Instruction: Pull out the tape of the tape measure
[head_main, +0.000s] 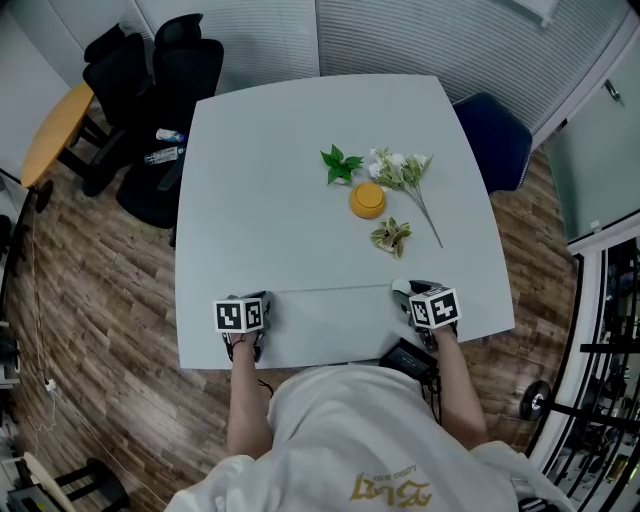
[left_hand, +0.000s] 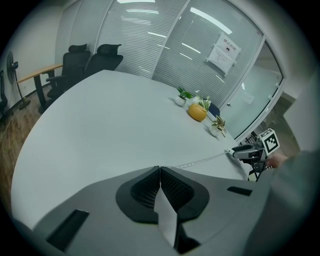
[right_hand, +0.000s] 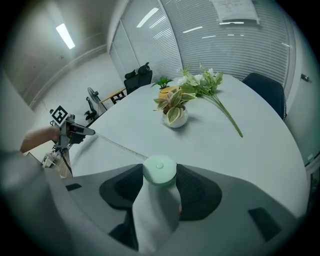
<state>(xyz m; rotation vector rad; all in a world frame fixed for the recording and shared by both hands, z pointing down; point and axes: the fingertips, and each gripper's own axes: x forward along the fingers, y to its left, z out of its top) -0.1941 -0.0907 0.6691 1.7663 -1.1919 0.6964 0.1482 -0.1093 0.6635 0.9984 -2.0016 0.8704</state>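
The tape measure (right_hand: 159, 171) is a round, pale green case, and my right gripper (right_hand: 159, 176) is shut on it, one pad on each side. Its thin tape (head_main: 330, 290) lies stretched along the front of the white table (head_main: 300, 150), reaching my left gripper (head_main: 262, 298). In the left gripper view the jaws of the left gripper (left_hand: 160, 171) are shut on the tape's end, and the tape (left_hand: 202, 161) runs off to the right gripper (left_hand: 250, 151). The right gripper view shows the tape (right_hand: 117, 145) leading to the left gripper (right_hand: 75, 131).
On the far half of the table are an orange round object (head_main: 367, 200), a small green plant (head_main: 340, 164), a white flower sprig (head_main: 405, 175) and a small potted plant (head_main: 391, 237). Black office chairs (head_main: 160, 80) stand at the left and a blue chair (head_main: 495, 135) at the right.
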